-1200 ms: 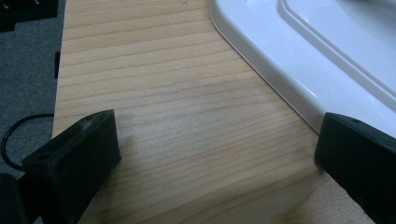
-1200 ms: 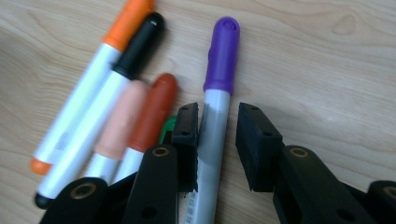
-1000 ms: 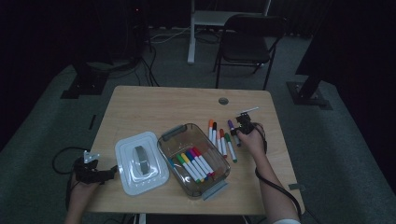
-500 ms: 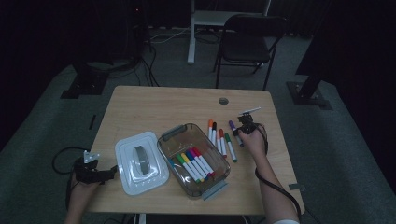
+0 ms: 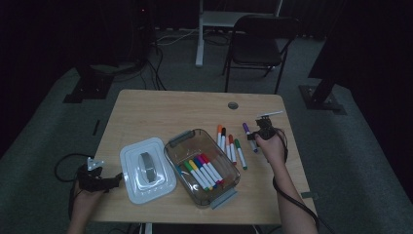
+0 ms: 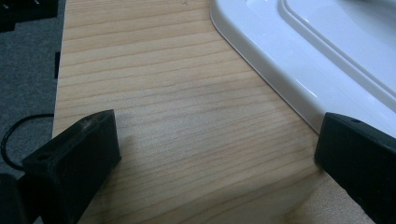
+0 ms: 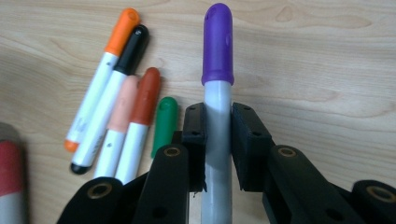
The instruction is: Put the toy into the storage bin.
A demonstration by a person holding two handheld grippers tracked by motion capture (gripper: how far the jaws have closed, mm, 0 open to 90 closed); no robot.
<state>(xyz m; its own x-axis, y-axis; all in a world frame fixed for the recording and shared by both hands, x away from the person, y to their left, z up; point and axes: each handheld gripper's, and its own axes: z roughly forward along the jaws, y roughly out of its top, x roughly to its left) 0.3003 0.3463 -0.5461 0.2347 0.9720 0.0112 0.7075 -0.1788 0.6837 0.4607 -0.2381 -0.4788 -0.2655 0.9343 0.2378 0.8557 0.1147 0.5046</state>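
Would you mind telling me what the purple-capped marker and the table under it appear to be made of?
The purple-capped marker looks like plastic: a smooth, slightly glossy cap with a soft highlight, on a plain pale barrel. The table looks like light wood or a wood-look laminate; grain lines and a knot mark show, with a matte finish. Which of the two cannot be told.

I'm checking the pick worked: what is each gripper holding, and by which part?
The right gripper clamps the purple-capped marker by its white barrel, just below the cap. The left gripper holds nothing.
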